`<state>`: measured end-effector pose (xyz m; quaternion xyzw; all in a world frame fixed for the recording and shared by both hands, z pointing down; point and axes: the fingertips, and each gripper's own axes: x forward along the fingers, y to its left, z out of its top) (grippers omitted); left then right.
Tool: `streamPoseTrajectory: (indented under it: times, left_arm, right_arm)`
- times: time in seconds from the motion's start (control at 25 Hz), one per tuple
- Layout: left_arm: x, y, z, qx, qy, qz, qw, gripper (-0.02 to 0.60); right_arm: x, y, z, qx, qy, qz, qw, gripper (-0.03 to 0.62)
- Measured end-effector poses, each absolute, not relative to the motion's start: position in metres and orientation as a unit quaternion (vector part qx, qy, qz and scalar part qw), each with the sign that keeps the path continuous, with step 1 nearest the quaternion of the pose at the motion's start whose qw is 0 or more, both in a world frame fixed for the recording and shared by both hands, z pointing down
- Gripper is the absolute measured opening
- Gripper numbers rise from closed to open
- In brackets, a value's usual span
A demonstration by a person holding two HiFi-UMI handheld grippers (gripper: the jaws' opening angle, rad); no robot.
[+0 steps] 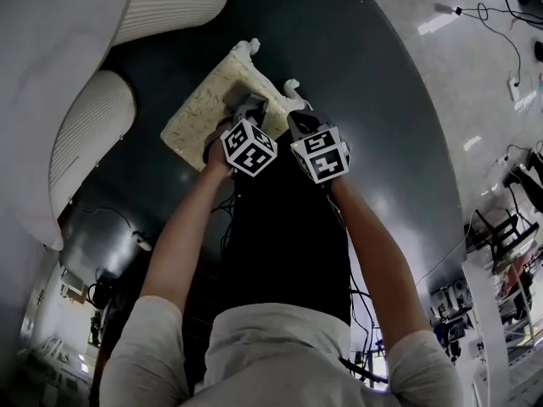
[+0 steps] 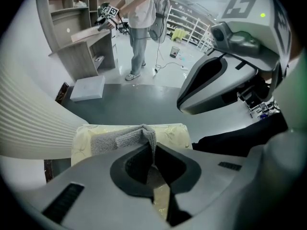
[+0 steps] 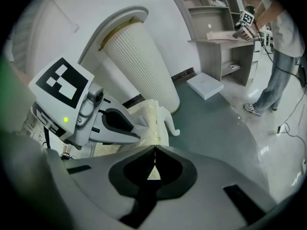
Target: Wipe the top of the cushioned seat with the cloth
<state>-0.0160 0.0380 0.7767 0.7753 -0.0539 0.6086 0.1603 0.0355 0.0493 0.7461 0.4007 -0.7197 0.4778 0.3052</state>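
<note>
Closest of all is the person's pale shirt (image 1: 280, 346), with two bare arms (image 1: 182, 236) reaching out from it. Far to the left stand two big white ribbed shapes (image 1: 89, 134), round like shells. Next comes one small cushioned seat (image 1: 199, 113). Its top is a cream oblong with a leafy pattern, and two curly white legs (image 1: 249, 49) stick out. One grey knitted cloth (image 1: 240, 94) lies on the seat top. The left gripper (image 1: 244, 107) has its jaws pinched tight on a fold of that cloth, and the rest is spread flat over the cushion. Just beside it is the right gripper (image 1: 297, 124). Its jaws are pressed together with nothing between them, near the seat's edge. Each gripper carries one cube (image 1: 249, 147) with black and white squares, so two cubes. The seat stands on a dark grey floor patch (image 1: 365, 75) with a curved edge. To the right the floor (image 1: 475, 83) is pale and shiny, with black cables (image 1: 501, 24) on it. Farther off are a wooden desk with shelves (image 2: 81, 37), one flat white box (image 2: 88, 87) on the floor, and another person (image 2: 139, 28) standing.
</note>
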Motion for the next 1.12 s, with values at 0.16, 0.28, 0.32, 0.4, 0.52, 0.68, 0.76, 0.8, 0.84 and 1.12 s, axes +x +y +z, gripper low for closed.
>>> streamPoseTrajectory:
  times: [0.16, 0.28, 0.32, 0.4, 0.52, 0.68, 0.76, 0.8, 0.84, 1.12]
  left_arm:
    - [-0.018, 0.028, 0.773, 0.776, -0.05, 0.61, 0.156, 0.026]
    - [-0.026, 0.015, 0.771, 0.774, -0.049, 0.613, 0.152, 0.026]
    - [-0.028, 0.01, 0.771, 0.773, -0.047, 0.614, 0.15, 0.026]
    - [-0.032, 0.0, 0.772, 0.773, -0.044, 0.617, 0.145, 0.026]
    - [-0.038, -0.011, 0.773, 0.77, -0.041, 0.62, 0.142, 0.026]
    - [-0.042, -0.021, 0.778, 0.769, -0.022, 0.625, 0.132, 0.026]
    - [-0.043, -0.028, 0.781, 0.768, -0.014, 0.628, 0.122, 0.026]
    - [-0.044, -0.031, 0.782, 0.767, -0.013, 0.63, 0.119, 0.026]
    - [-0.046, -0.035, 0.782, 0.766, -0.014, 0.631, 0.118, 0.026]
    - [-0.048, -0.039, 0.793, 0.755, 0.006, 0.646, 0.113, 0.026]
  right_arm:
    - [0.032, 0.041, 0.743, 0.402, -0.719, 0.476, 0.308, 0.009]
    - [0.029, 0.031, 0.741, 0.413, -0.712, 0.483, 0.3, 0.009]
    - [0.028, 0.028, 0.74, 0.416, -0.71, 0.484, 0.298, 0.009]
    - [0.026, 0.025, 0.742, 0.423, -0.706, 0.486, 0.293, 0.009]
    - [0.022, 0.021, 0.741, 0.43, -0.703, 0.488, 0.287, 0.009]
    - [0.022, 0.02, 0.741, 0.438, -0.691, 0.498, 0.287, 0.009]
    - [0.023, 0.018, 0.742, 0.446, -0.686, 0.501, 0.282, 0.009]
    - [0.023, 0.018, 0.741, 0.45, -0.684, 0.502, 0.28, 0.009]
    - [0.022, 0.018, 0.74, 0.451, -0.683, 0.502, 0.279, 0.009]
    - [0.027, 0.034, 0.73, 0.452, -0.677, 0.504, 0.29, 0.009]
